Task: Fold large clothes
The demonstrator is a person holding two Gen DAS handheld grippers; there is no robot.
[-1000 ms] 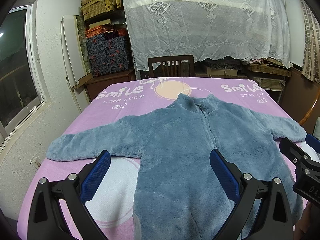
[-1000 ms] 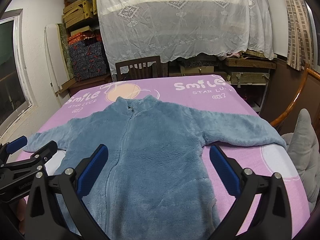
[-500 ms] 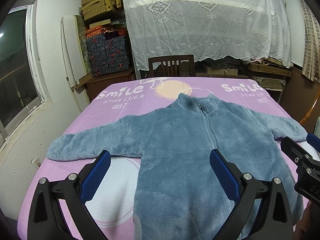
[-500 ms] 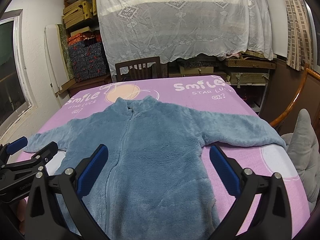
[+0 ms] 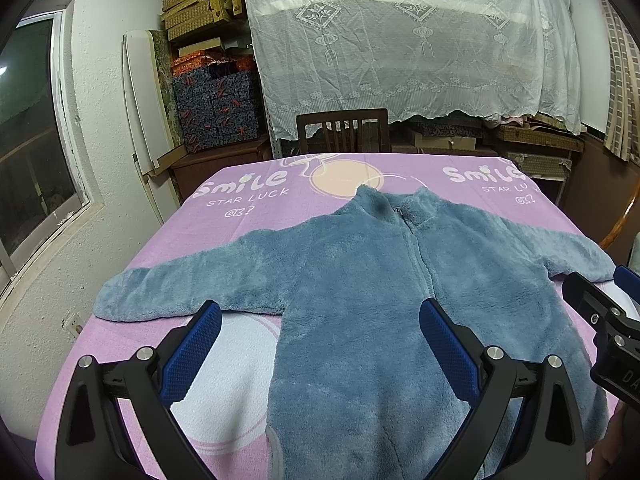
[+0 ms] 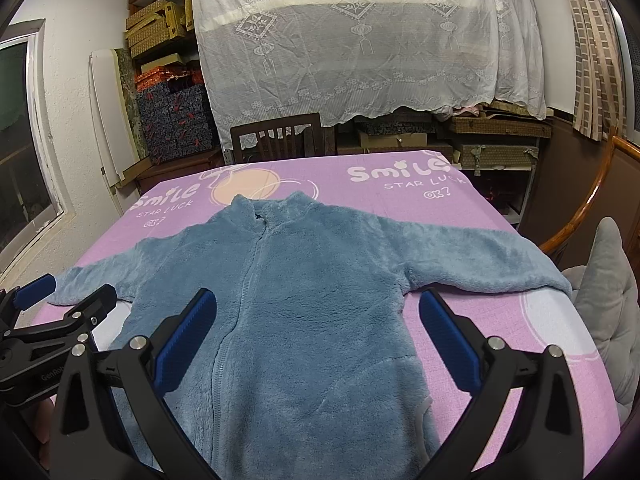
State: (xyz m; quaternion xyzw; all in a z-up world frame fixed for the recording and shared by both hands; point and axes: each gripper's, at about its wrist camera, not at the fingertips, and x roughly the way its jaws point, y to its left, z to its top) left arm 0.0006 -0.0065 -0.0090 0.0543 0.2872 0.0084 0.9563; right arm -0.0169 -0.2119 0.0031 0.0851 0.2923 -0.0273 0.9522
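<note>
A blue fleece zip jacket (image 5: 360, 300) lies flat, front up, on a pink "Smile" sheet (image 5: 248, 192), collar away from me and both sleeves spread out. It also shows in the right wrist view (image 6: 304, 312). My left gripper (image 5: 320, 344) is open and empty, held above the jacket's lower left part. My right gripper (image 6: 318, 332) is open and empty above the jacket's lower right part. Each gripper shows at the edge of the other's view: the right one (image 5: 608, 320), the left one (image 6: 48, 312).
A wooden chair (image 5: 344, 130) stands at the table's far edge. Shelves with boxes under a white lace cloth (image 5: 400, 48) fill the back wall. A window (image 5: 28, 140) is on the left. A grey cushion (image 6: 608, 300) and a curved wooden rail (image 6: 592, 200) are on the right.
Almost nothing has changed: both grippers stay open over the jacket with only a slight drift. The jacket has not moved.
</note>
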